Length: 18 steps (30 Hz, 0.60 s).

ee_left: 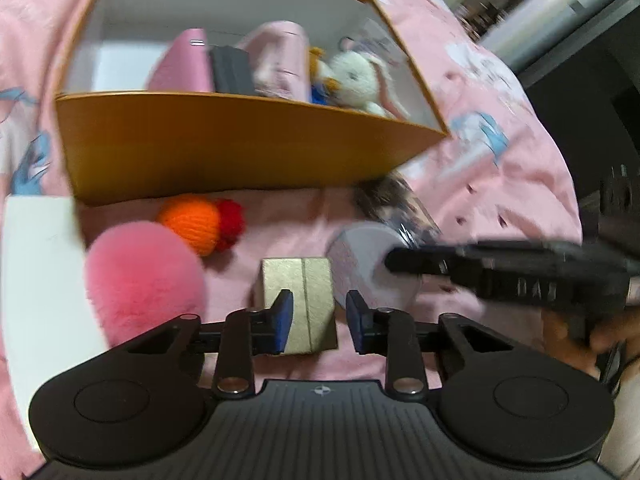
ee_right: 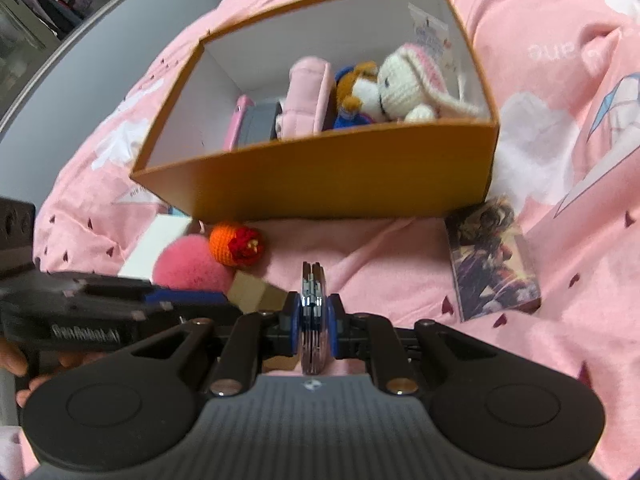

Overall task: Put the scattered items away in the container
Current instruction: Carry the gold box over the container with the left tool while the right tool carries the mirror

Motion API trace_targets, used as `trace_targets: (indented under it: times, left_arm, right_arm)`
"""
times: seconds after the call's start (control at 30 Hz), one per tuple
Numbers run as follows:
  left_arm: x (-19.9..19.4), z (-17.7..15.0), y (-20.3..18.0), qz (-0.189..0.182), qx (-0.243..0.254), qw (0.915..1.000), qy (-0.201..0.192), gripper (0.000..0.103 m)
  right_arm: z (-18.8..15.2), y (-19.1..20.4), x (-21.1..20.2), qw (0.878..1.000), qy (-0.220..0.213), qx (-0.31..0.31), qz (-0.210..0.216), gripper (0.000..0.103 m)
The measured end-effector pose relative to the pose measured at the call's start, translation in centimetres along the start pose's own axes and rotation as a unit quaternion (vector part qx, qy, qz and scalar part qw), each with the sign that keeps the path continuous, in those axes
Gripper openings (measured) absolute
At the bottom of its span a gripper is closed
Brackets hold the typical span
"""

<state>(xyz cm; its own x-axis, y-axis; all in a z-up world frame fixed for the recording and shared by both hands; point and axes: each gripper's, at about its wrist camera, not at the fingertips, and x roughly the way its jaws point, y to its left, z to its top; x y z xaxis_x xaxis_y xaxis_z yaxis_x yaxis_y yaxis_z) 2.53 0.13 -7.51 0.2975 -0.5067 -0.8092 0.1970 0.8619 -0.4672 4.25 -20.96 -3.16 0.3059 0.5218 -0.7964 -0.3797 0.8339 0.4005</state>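
The orange box (ee_left: 240,148) (ee_right: 320,176) stands on the pink bedsheet and holds a white knitted rabbit (ee_right: 404,84), a pink pouch (ee_right: 308,96) and other small items. My left gripper (ee_left: 320,320) hovers low over a small gold box (ee_left: 308,292) (ee_right: 256,292). Its left pad overlaps the box, and a strip of sheet shows between the box and the right pad. My right gripper (ee_right: 313,304) (ee_left: 392,260) is shut on a round flat lilac case (ee_right: 312,320) (ee_left: 360,264), held edge-up beside the gold box.
In front of the orange box lie an orange and red knitted ball (ee_left: 192,224) (ee_right: 236,246), a pink fluffy pompom (ee_left: 140,280) (ee_right: 188,268), a white box (ee_left: 36,260) (ee_right: 156,248) and a picture card (ee_right: 492,268) (ee_left: 396,208). A hand (ee_left: 600,336) grips the right tool.
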Motion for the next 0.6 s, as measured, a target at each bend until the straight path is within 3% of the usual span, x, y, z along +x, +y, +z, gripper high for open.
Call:
trace_targets:
  times: [0.17, 0.37, 0.4, 0.47, 0.5, 0.53, 0.6]
  left_arm:
    - [1.3, -0.2, -1.7, 0.002, 0.04, 0.9989, 0.023, 0.021]
    - [0.5, -0.5, -2.4, 0.028, 0.056, 0.998, 0.014, 0.022]
    - [0.2, -0.5, -2.6, 0.04, 0.061, 0.9973, 0.008, 0.026]
    - [-0.4, -0.7, -3.2, 0.062, 0.073, 0.9954, -0.006, 0.043]
    - [-0.7, -0.7, -3.5, 0.072, 0.079, 0.9942, -0.016, 0.056]
    - [-1.0, -0.8, -3.8, 0.081, 0.085, 0.9928, -0.024, 0.061]
    - [-1.0, -0.7, -4.2, 0.096, 0.096, 0.9904, -0.027, 0.062]
  right_arm:
    - [0.1, 0.4, -0.7, 1.0, -0.01, -0.016, -0.015, 0.015]
    - [0.0, 0.0, -0.6, 1.0, -0.008, -0.01, -0.02, 0.015]
    - [0.0, -0.1, -0.6, 1.0, -0.007, -0.007, -0.02, 0.015]
    - [-0.1, -0.3, -0.4, 1.0, -0.007, -0.003, -0.02, 0.015]
    - [-0.1, -0.4, -0.4, 1.0, -0.007, -0.001, -0.02, 0.015]
    - [-0.2, -0.5, -0.4, 1.0, -0.006, -0.001, -0.02, 0.015]
    - [-0.2, -0.4, -0.3, 1.0, -0.006, -0.001, -0.02, 0.015]
